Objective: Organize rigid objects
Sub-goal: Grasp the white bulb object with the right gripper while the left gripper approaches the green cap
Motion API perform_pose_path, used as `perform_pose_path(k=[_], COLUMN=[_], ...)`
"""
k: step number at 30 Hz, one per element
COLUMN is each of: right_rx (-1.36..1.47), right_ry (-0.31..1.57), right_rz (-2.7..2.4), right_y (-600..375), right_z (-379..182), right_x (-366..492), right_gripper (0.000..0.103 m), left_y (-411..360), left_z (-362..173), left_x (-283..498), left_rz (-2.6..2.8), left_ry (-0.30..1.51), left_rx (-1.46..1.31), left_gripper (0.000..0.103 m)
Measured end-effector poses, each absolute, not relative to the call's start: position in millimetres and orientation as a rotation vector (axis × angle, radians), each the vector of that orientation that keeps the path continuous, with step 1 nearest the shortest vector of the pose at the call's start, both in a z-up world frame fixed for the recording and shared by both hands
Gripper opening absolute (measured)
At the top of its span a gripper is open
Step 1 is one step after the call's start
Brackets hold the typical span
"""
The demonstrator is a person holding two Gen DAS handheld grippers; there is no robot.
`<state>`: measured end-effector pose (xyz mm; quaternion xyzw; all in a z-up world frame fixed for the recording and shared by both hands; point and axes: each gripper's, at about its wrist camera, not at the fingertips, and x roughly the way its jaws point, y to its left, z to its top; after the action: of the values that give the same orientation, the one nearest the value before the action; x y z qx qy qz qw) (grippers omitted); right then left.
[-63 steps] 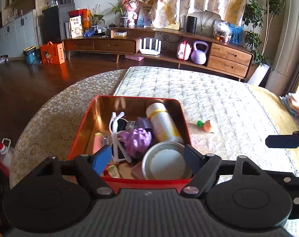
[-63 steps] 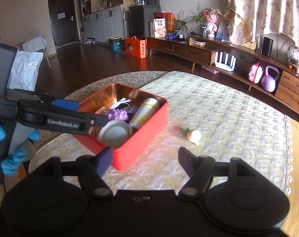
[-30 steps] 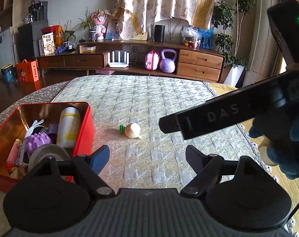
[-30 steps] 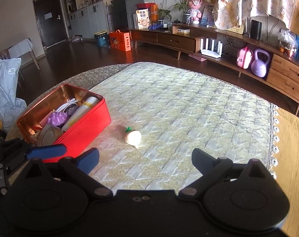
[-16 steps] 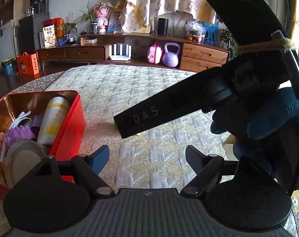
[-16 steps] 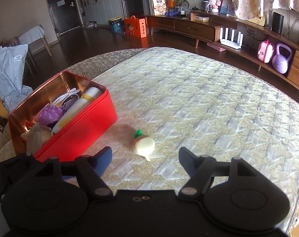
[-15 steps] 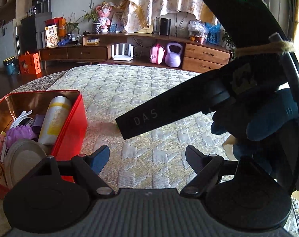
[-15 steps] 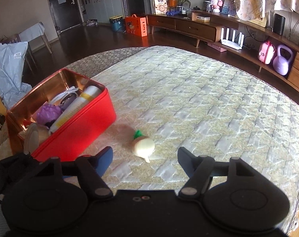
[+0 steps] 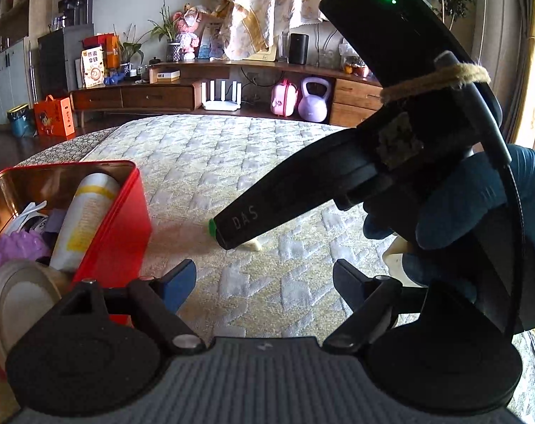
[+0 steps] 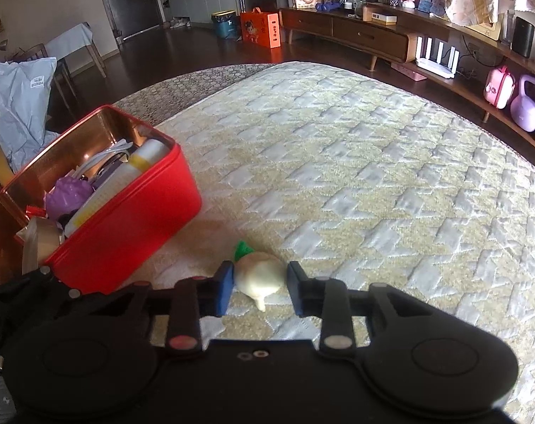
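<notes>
Our right gripper [image 10: 256,288] sits low on the quilted bench [image 10: 373,176], its fingers [image 10: 224,284] flanking the small toy turnip [image 10: 259,277]. They have just been closing from wide; the blue pads look to be touching its sides, so we judge it grasped, barely. The turnip lies just beside the red tin [image 10: 126,226], likely its destination, since the other items already lie inside. Our left gripper [image 9: 263,282] hangs released and empty. A second ago the turnip lay well ahead of the right fingers.
</notes>
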<state>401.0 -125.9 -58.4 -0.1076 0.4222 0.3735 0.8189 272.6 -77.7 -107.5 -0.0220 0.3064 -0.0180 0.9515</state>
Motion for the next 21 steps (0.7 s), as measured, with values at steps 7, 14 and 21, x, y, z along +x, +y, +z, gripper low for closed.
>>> perform_pose_path(k=[7, 14, 21], right_rx=[-0.209, -0.143, -0.118], right_ry=[0.897, 0.861, 0.856], right_rz=[0.81, 0.69, 0.616], right_y=[-131.7, -169.9, -199.2], right_z=[-58.0, -48.4, -51.3], right_x=[405.2, 421.5, 426.5], right_gripper=[0.03, 0.03, 0.03], left_y=[-80.0, -79.4, -77.0], left_z=[-107.7, -111.8, -116.4], left_x=[279.7, 298.4, 338.5], left_rz=[-0.049, 0.02, 0.116], left_ry=[0.609, 0.636, 0.687], left_rx=[-0.035, -0.034, -0.074], left_gripper=[0.085, 0.084, 0.069])
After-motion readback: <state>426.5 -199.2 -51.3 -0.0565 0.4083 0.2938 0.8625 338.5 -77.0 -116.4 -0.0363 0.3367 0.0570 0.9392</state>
